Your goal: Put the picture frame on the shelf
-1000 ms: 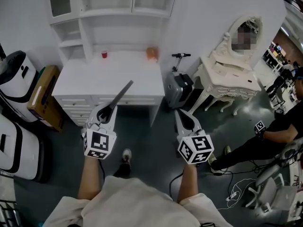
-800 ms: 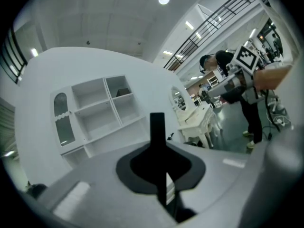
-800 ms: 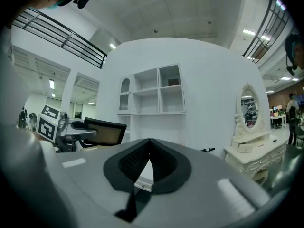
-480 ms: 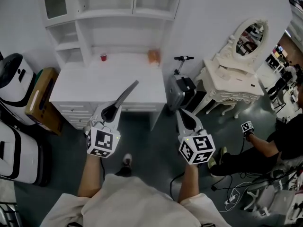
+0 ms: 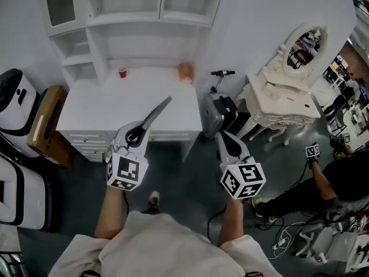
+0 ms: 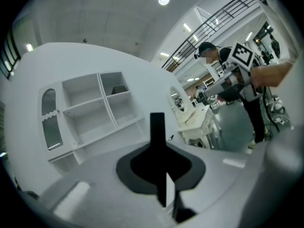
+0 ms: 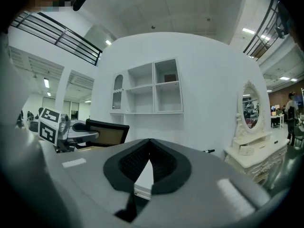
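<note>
Worktop bare across front and middle; red cup and orange object stand at its back edge. Shelf compartments above open-fronted. Scooter crowds worktop's right side.

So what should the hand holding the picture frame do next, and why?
Probably carry the picture frame forward and up toward the shelf. The left gripper is shut on it, but the frame only pokes over the front of the desk, and the shelf is farther back against the wall. The right gripper is shut and empty.
</note>
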